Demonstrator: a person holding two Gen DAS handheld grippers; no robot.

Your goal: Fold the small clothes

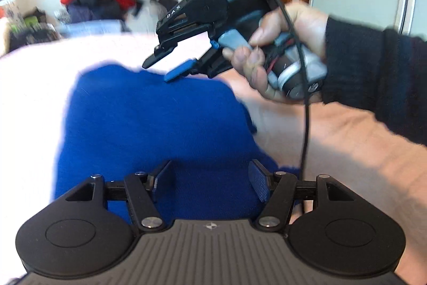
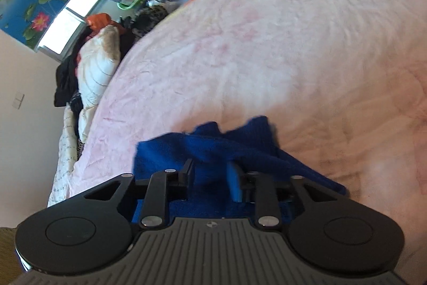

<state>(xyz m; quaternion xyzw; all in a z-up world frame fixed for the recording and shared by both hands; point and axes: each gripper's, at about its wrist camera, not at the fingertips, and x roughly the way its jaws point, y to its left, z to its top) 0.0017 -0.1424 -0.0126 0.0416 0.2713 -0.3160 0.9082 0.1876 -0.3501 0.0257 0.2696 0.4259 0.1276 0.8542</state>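
The blue cloth (image 1: pixel 149 124) lies flat on the pink blanket (image 1: pixel 333 140), right under and ahead of the left gripper (image 1: pixel 210 182), whose jaws are apart and empty, while the right gripper (image 1: pixel 170 68) hangs part-open and empty over the cloth's far edge.

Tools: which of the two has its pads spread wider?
The left tool: its pads stand wider apart over the blue cloth than the right tool's.

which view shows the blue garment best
The left wrist view: the blue garment lies spread on the pink blanket there. The right wrist view catches only a rumpled edge.
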